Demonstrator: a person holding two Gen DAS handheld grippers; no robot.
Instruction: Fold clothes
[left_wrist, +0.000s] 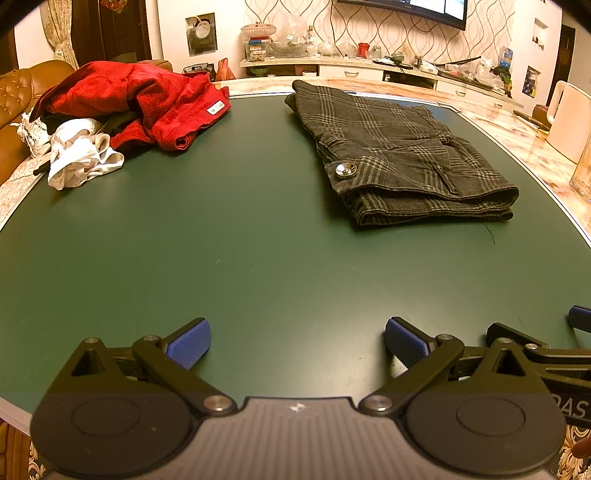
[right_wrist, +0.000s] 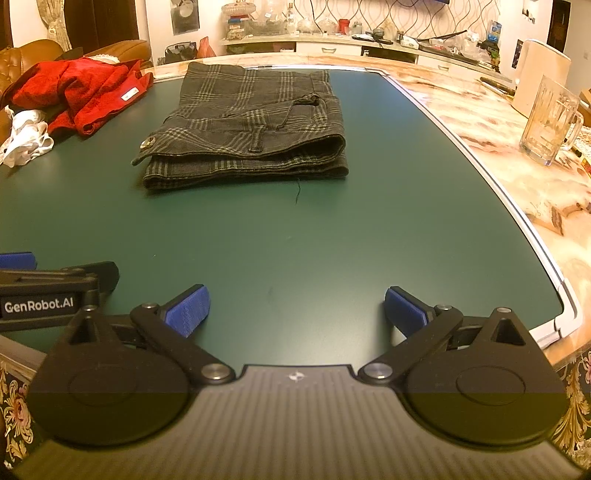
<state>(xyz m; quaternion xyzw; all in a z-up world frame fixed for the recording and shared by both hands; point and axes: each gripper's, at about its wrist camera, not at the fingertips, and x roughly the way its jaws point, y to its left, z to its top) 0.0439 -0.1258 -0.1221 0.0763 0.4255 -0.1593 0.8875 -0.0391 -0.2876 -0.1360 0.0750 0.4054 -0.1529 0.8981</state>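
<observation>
Hovering side by side over the near counter (right_wrist: 295, 240), left claw (left_wrist: 297, 343) and right claw (right_wrist: 295, 310) gape empty. Plaid shorts (right_wrist: 251, 122) lie folded mid-counter; red garment (left_wrist: 140, 99) and white cloth (left_wrist: 81, 155) heaped far left. Risk: reaching into the heap snags both pieces together.

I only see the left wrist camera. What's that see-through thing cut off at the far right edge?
Observer: It's a glass mug with a handle. It stands upright on the marble tabletop, just off the green mat.
Child: Is my other one open?
Observer: Yes. The right gripper is open over the mat and holds nothing.
Child: Is there any writing on the side of this one?
Observer: Yes. The side of the left gripper reads GenRobot.AI, in white on black.
</observation>
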